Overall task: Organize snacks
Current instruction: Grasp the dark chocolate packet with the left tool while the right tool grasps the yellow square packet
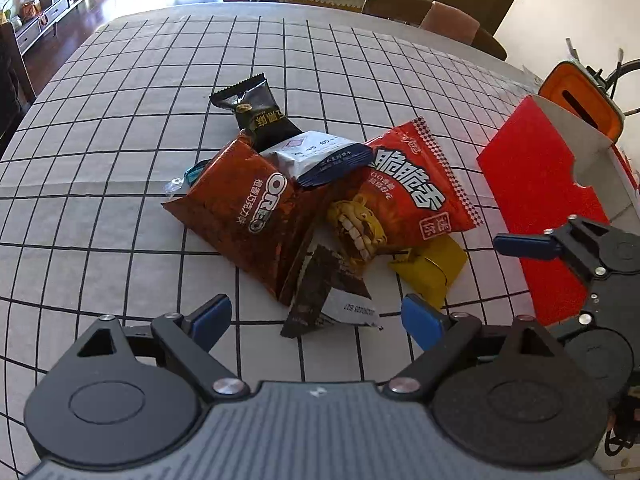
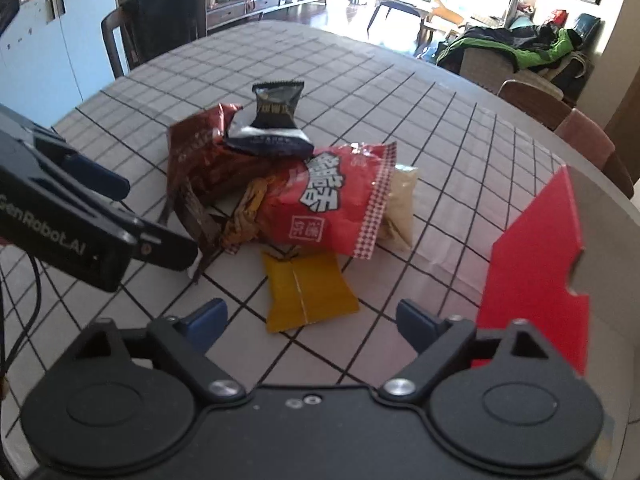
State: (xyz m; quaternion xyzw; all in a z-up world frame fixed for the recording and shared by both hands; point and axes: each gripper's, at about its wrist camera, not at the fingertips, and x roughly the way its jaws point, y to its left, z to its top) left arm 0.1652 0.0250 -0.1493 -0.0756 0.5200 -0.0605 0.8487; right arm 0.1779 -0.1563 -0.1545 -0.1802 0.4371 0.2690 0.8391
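A heap of snack packets lies mid-table: a brown Oreo bag [image 1: 244, 216], a red bag with white characters [image 1: 416, 184] [image 2: 340, 204], a black packet [image 1: 260, 112] [image 2: 278, 106], a white-and-navy packet [image 1: 320, 156] [image 2: 268, 140], a dark brown wrapper [image 1: 324, 288] and a yellow packet [image 1: 430, 270] [image 2: 308, 292]. My left gripper [image 1: 316, 320] hangs open just short of the dark wrapper, nothing between its fingers. My right gripper [image 2: 310, 324] is open over the yellow packet's near end, pads clear of it. Each gripper shows in the other's view.
A red cardboard box [image 1: 540, 200] [image 2: 536, 264] with its flap raised stands right of the heap. The table wears a grey checked cloth [image 1: 120, 160]. An orange-rimmed device [image 1: 584, 96] sits behind the box. Chairs [image 2: 152, 28] ring the table's far side.
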